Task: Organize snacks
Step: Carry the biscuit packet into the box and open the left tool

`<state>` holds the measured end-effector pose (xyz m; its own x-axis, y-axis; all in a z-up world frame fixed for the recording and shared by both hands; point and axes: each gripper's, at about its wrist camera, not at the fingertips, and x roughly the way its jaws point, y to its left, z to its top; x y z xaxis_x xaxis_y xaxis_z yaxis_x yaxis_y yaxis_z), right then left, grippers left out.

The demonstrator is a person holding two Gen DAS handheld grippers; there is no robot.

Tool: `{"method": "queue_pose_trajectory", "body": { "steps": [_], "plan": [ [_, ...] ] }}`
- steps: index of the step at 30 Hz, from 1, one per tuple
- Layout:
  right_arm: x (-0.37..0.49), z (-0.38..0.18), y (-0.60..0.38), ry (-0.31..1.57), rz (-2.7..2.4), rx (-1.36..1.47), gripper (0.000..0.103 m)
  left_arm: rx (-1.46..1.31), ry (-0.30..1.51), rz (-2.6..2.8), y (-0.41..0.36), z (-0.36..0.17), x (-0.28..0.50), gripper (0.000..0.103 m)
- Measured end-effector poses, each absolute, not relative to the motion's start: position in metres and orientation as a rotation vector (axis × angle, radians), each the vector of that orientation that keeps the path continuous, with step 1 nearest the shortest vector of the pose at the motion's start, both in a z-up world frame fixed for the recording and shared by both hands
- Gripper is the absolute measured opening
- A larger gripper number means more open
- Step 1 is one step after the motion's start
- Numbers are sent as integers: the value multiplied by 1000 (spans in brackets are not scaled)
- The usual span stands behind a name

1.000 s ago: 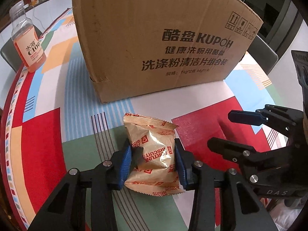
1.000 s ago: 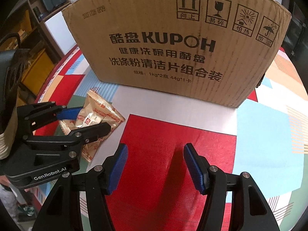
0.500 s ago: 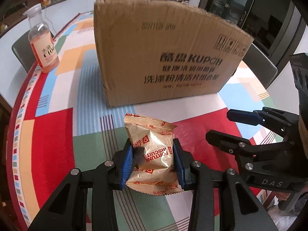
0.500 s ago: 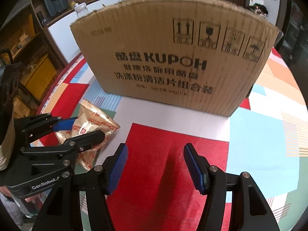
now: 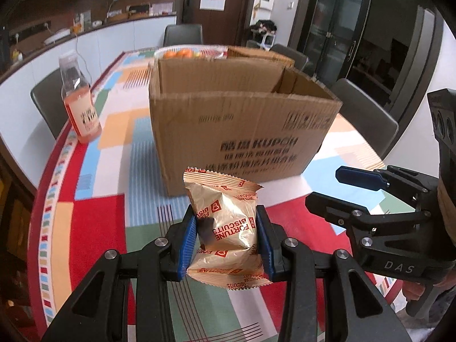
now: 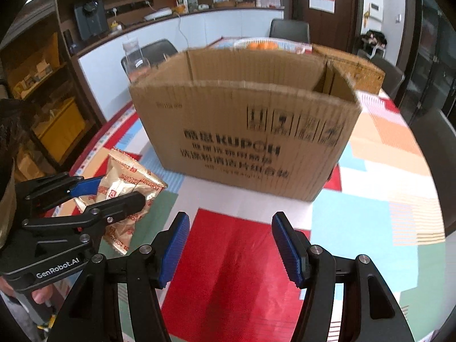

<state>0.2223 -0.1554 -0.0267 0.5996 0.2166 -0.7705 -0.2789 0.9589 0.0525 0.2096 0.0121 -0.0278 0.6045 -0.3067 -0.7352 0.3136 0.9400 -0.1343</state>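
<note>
My left gripper [image 5: 226, 238] is shut on a gold Fortune Biscuits packet [image 5: 225, 222] and holds it up above the table, in front of an open cardboard box [image 5: 239, 131]. In the right wrist view the same packet [image 6: 125, 188] sits in the left gripper [image 6: 116, 191] at the left, below the rim of the box [image 6: 245, 139]. My right gripper [image 6: 230, 245] is open and empty above the red patch of the tablecloth; in the left wrist view the right gripper [image 5: 336, 188] hangs at the right.
An orange drink bottle [image 5: 81, 105] stands left of the box on the patterned tablecloth [image 5: 94, 222]. A white basket with oranges [image 5: 188, 52] and a wicker box [image 6: 350, 65] lie behind the box. Dark chairs [image 5: 367, 116] ring the table.
My left gripper has lifted the biscuit packet off the table. Both grippers have risen, so the box's open top now shows. The right gripper has stayed open.
</note>
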Motion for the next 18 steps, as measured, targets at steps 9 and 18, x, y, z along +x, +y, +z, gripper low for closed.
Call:
{"method": "queue_pose_trajectory", "body": {
  "steps": [9, 18],
  "plan": [
    [212, 15, -163, 755, 282, -52, 61, 25, 712, -377, 5, 18, 202, 39],
    [221, 42, -170, 661, 259, -41, 61, 40, 621, -378, -4, 51, 214, 39]
  ]
}}
